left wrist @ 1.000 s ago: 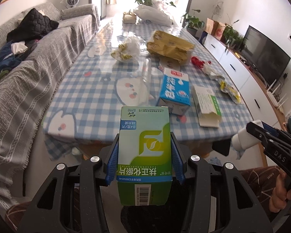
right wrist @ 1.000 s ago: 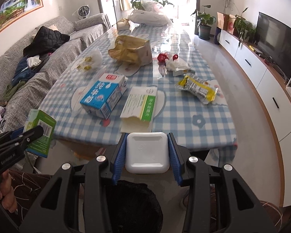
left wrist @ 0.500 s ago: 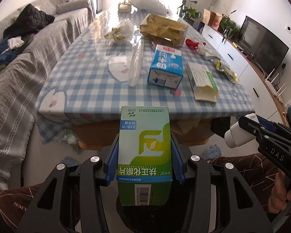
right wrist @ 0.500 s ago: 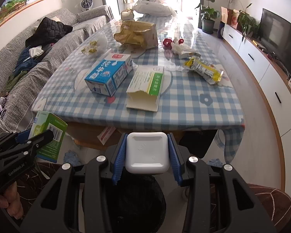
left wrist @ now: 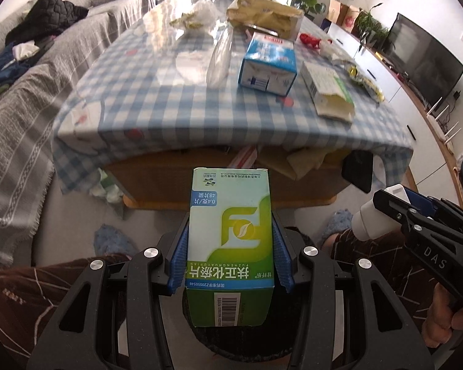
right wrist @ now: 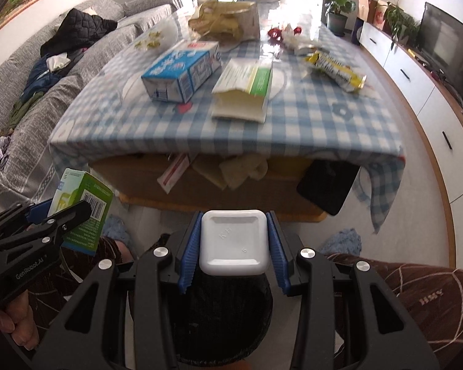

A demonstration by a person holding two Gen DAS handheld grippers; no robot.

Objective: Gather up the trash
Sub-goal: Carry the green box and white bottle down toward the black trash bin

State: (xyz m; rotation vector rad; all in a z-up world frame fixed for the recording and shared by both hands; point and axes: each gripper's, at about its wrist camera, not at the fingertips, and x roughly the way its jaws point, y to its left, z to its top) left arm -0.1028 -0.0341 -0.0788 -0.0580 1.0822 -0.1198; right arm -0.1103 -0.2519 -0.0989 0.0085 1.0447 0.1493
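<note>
My left gripper (left wrist: 230, 256) is shut on a green and white medicine box (left wrist: 230, 231), held over a dark round bin (left wrist: 231, 339) between the person's knees. My right gripper (right wrist: 234, 246) is shut on a white square plastic bottle (right wrist: 234, 242), above the same dark bin (right wrist: 222, 314). Each gripper shows in the other's view: the right one with its bottle (left wrist: 373, 222) at right, the left one with its box (right wrist: 83, 206) at left. More trash lies on the checked table (left wrist: 169, 104): a blue milk carton (left wrist: 267, 64), a green-white flat box (left wrist: 327, 89), a yellow wrapper (right wrist: 336, 69).
A grey sofa (left wrist: 31, 71) with clothes runs along the left. White cabinets (right wrist: 423, 92) and a television (left wrist: 423, 61) line the right wall. A brown paper bag (right wrist: 228, 21) and clear plastic wrap (left wrist: 219, 58) sit on the table. Papers lie on the shelf under the tabletop (right wrist: 231, 169).
Both grippers have sunk and pulled back from the table, which now sits higher and farther in both views. The bin and the person's knees have come into view. Both grips are unchanged.
</note>
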